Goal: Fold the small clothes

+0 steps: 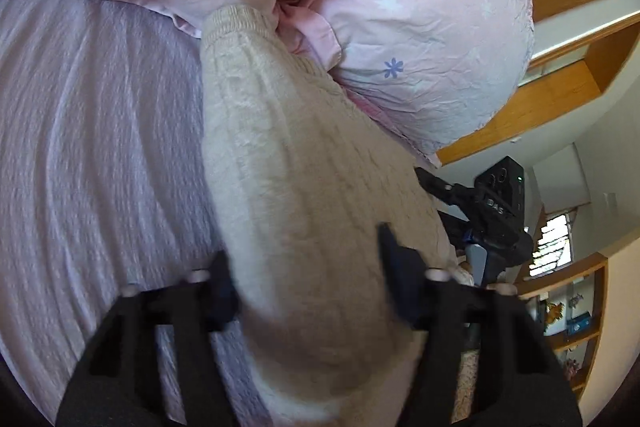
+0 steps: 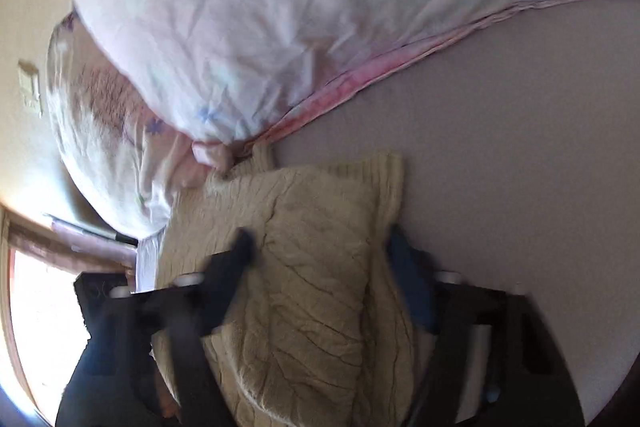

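On the bed [image 1: 100, 147], in the left view, my left tongs [image 1: 308, 267] gape wide astride the cream knit garment [image 1: 288, 167], gripping nothing; its length runs straight ahead toward the pink pillow [image 1: 432, 39]. In the right view, my right tongs [image 2: 320, 251] likewise straddle the garment [image 2: 312, 267], spread wide and empty.

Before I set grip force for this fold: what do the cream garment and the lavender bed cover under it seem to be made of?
The cream cable-patterned garment looks like a thick, soft knit, perhaps wool or acrylic: raised cable ridges, a ribbed hem, a matte fuzzy surface. The lavender bed cover looks like thin woven fabric, probably cotton, matte with fine crinkled ridges; fibre uncertain.
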### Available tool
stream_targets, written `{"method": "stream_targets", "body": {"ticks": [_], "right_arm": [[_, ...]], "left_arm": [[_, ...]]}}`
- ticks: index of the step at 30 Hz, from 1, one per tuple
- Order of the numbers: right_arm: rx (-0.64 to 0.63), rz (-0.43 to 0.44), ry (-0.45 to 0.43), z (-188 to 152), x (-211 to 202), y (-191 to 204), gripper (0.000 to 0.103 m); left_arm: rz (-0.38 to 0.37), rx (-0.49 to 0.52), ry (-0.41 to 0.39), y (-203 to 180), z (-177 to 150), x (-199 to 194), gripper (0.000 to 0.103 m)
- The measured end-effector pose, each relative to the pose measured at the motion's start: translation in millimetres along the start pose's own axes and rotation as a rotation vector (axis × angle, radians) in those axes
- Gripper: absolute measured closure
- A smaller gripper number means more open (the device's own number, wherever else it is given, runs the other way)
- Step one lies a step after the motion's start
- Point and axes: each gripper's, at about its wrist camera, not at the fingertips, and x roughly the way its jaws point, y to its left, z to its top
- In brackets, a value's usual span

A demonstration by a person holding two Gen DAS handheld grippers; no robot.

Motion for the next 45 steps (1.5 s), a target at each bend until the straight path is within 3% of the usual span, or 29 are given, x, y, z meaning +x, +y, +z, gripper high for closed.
{"method": "stream_targets", "body": {"ticks": [3,5,8,11,13,15,16,18,21,23,26,27,29,30,31,34,36,41,45], "right_arm": [[-0.044,0.061,-0.022,-4,0,17,0.078],[-0.085,0.176,-0.003,-9,7,40,0.081],[-0.19,0.243,0.016,-21,25,80,0.081],[-0.258,0.148,0.065,-32,49,102,0.068],[-0.258,0.103,0.095,-34,57,102,0.035],[-0.254,0.092,0.099,-34,59,101,0.032],[-0.266,0.091,0.092,-35,59,103,0.046],[-0.312,0.055,0.039,-37,57,109,0.094],[-0.331,-0.044,-0.073,-33,53,107,0.095],[-0.356,-0.133,-0.079,-35,60,108,0.095],[-0.365,-0.198,-0.105,-42,60,116,0.094],[-0.365,-0.221,-0.144,-44,51,122,0.093],[-0.361,-0.28,-0.239,-54,23,135,0.086],[-0.367,-0.308,-0.296,-66,1,144,0.054],[-0.372,-0.313,-0.33,-73,-17,146,0.004],[-0.443,-0.341,-0.413,-111,-60,153,0.001],[-0.489,-0.42,-0.401,-138,-71,156,0.001],[-0.537,-0.386,-0.232,-198,-49,140,0.001],[-0.536,-0.43,-0.164,-221,-18,139,0.001]], "left_arm": [[-0.087,-0.003,-0.003,14,10,-24,0.067],[-0.057,0.04,-0.038,17,8,-49,0.067],[0.019,0.086,-0.084,31,8,-96,0.064],[0.19,0.073,-0.098,54,11,-120,0.051],[0.195,0.041,-0.121,64,6,-132,0.047],[0.192,0.076,-0.18,58,0,-146,0.037],[0.189,0.097,-0.206,52,-3,-147,0.031],[0.181,0.136,-0.245,39,-7,-156,0.03],[0.196,0.202,-0.26,27,-21,-169,0.03],[0.229,0.247,-0.268,17,-35,-172,0.03],[0.314,0.293,-0.268,7,-59,-171,0.028],[0.351,0.307,-0.27,5,-66,-173,0.022],[0.416,0.327,-0.272,-1,-82,-177,0.013],[0.478,0.326,-0.281,-2,-90,-179,0.002],[0.532,0.324,-0.295,-1,-96,-180,0.002],[0.692,0.336,-0.282,-3,-111,-171,0.002],[0.725,0.343,-0.253,-2,-117,-162,0.002],[0.752,0.366,-0.165,0,-127,-130,0.002],[0.789,0.335,-0.142,4,-128,-118,0.002]]}}
